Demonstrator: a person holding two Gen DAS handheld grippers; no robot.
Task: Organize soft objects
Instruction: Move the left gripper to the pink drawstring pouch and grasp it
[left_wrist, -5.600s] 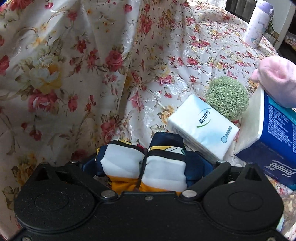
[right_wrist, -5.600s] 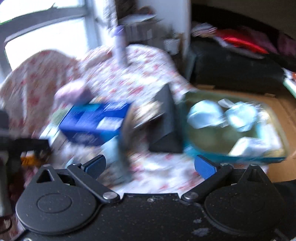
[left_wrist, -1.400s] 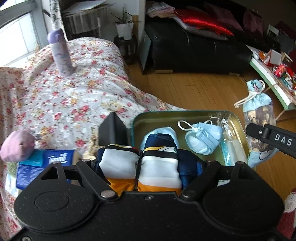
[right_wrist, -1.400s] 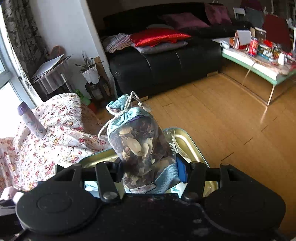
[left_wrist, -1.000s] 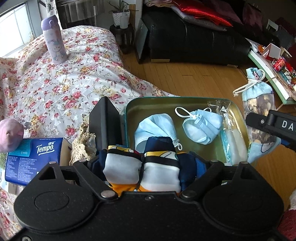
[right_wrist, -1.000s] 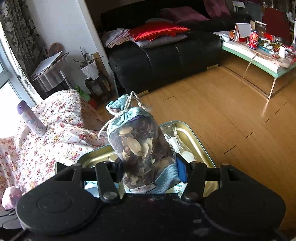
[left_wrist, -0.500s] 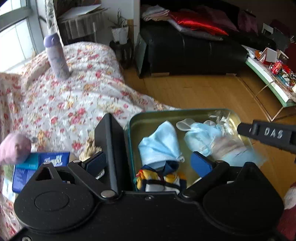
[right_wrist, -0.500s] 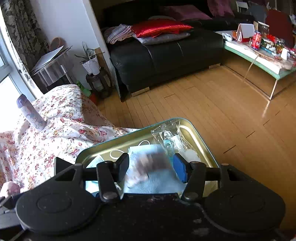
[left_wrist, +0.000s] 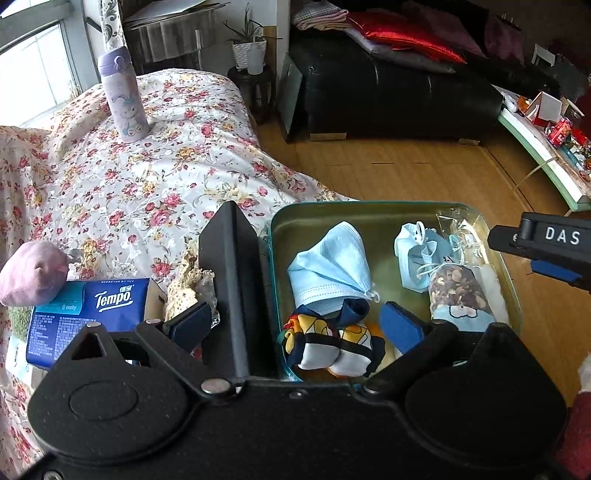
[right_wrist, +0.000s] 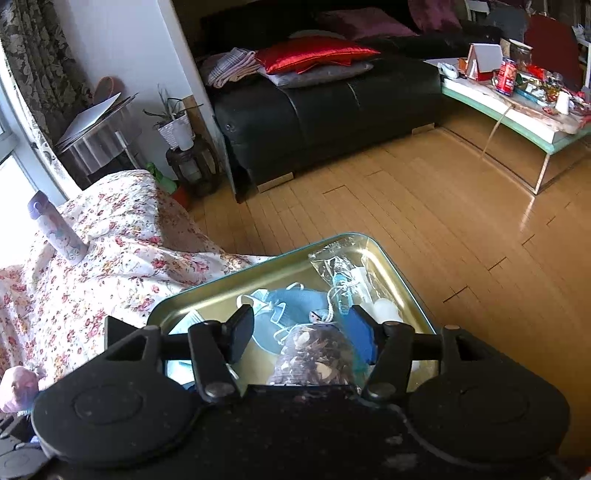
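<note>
A gold tin (left_wrist: 369, 207) with a teal rim sits at the edge of the flowered bed. Inside it lies a folded navy, white and orange cloth (left_wrist: 332, 349), free between the wide-apart fingers of my left gripper (left_wrist: 295, 325), which is open. A pouch of dried herbs (right_wrist: 314, 357) lies in the tin (right_wrist: 258, 268) below my right gripper (right_wrist: 301, 336), whose jaws are opening, the pads clear of it. The same pouch (left_wrist: 458, 291) rests at the tin's right side, under one of the right gripper's fingers (left_wrist: 543, 240). Two blue face masks (left_wrist: 328, 269) also lie in the tin.
The tin's black lid (left_wrist: 229, 288) stands upright against its left wall. A blue Tempo tissue pack (left_wrist: 88, 306) and a pink plush (left_wrist: 33, 273) lie left of it. A lilac bottle (left_wrist: 123, 99) stands on the bed. Wooden floor, a black sofa (right_wrist: 332, 99) and a cluttered low table (right_wrist: 517, 110) lie beyond.
My left gripper opened and let the folded cloth drop into the tin. My right gripper let go of the herb pouch, which now lies in the tin.
</note>
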